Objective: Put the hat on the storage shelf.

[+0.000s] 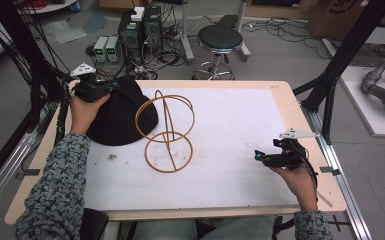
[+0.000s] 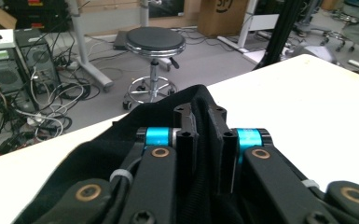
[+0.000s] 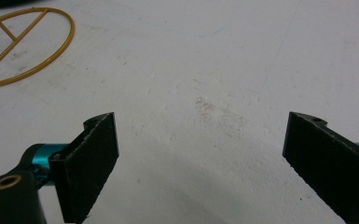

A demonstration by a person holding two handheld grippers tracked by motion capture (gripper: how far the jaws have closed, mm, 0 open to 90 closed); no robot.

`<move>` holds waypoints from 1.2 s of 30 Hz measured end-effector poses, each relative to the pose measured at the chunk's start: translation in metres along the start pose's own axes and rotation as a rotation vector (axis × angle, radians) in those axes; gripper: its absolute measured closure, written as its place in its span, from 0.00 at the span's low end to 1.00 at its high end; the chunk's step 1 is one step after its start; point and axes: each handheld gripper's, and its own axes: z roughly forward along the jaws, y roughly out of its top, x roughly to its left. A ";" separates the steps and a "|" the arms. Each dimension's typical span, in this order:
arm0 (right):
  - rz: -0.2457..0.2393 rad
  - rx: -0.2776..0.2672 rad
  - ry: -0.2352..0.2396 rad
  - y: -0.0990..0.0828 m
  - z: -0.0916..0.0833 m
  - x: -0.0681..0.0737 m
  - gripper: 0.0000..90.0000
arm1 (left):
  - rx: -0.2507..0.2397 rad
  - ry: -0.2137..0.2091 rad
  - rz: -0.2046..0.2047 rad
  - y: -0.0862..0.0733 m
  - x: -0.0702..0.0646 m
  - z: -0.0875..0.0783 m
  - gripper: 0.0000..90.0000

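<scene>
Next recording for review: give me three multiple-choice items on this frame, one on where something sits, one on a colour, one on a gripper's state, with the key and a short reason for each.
1. Where does the black hat lie relative to the wire stand?
A. On the stand's top
B. On the table, to the person's left of the stand
C. On the floor beside the stool

2. What colour is the wire stand?
A. Yellow-brown
B. Blue
C. White

3. How does the right gripper stand?
A. Shut on the stand
B. Shut on the hat
C. Open, with nothing between its jaws

Key:
1 B, as the high view shows the hat resting on the white surface at the stand's left side.
2 A, as its rings and rods look golden-brown in the high view.
3 C, as the right gripper view shows both jaws wide apart over bare table, while the left gripper is the one closed on hat fabric.
</scene>
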 end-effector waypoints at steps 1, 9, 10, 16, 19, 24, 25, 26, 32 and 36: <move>0.000 0.000 0.000 0.000 0.000 0.000 0.11 | 0.000 -0.003 0.002 0.000 0.000 -0.001 0.92; -0.006 -0.009 0.001 0.002 -0.001 0.001 0.11 | -0.038 0.001 0.008 0.013 0.002 -0.016 0.94; -0.010 -0.010 0.002 0.002 0.000 0.001 0.11 | -0.048 -0.004 0.005 0.016 0.003 -0.019 0.94; -0.007 -0.015 0.002 0.004 -0.001 0.000 0.11 | -0.113 -0.009 -0.002 0.035 0.007 -0.039 0.94; -0.001 -0.016 0.006 0.004 -0.001 0.001 0.11 | -0.126 0.001 0.006 0.043 0.012 -0.049 0.94; -0.005 -0.019 0.006 0.005 -0.002 0.000 0.11 | -0.168 0.007 0.006 0.057 0.019 -0.068 0.94; -0.005 -0.019 0.006 0.005 -0.002 0.001 0.11 | -0.174 0.005 0.005 0.059 0.020 -0.070 0.94; -0.005 -0.019 0.006 0.005 -0.002 0.001 0.11 | -0.184 0.005 0.003 0.062 0.021 -0.074 0.94; -0.006 -0.018 0.005 0.005 -0.001 0.001 0.11 | -0.220 0.019 0.009 0.077 0.025 -0.095 0.94; -0.008 -0.018 0.006 0.006 -0.001 0.001 0.11 | -0.255 0.016 0.003 0.086 0.027 -0.109 0.94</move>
